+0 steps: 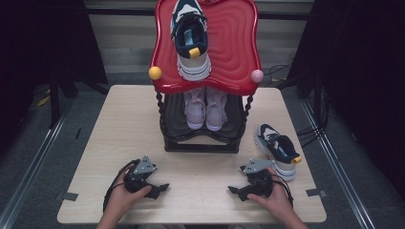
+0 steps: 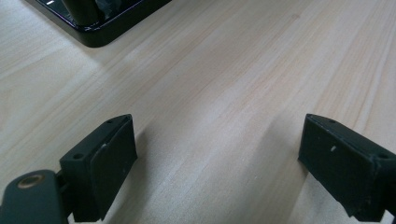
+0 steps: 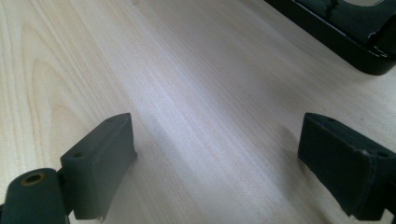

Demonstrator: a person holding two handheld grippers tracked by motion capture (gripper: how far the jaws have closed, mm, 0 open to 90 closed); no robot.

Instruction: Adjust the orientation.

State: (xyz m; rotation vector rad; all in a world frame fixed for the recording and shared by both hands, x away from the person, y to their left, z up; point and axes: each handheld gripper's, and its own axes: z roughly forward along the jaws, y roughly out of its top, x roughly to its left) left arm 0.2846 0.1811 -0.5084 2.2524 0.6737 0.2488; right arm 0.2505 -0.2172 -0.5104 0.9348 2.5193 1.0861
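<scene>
Navy shoe (image 1: 279,149) shows no readable brand.

Red top shelf (image 1: 234,43) — navy-white sneaker (image 1: 278,148), yellow tab — pale wood-grain table (image 1: 129,124).

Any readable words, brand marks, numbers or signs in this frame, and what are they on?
None can be read.
Navy shoe on the table: no legible mark; too small to tell.
Navy shoe on the red top shelf: same.
Pink shoes on the lower shelf: no visible text.
Shoe rack, table, left gripper, right gripper: no lettering.
</scene>
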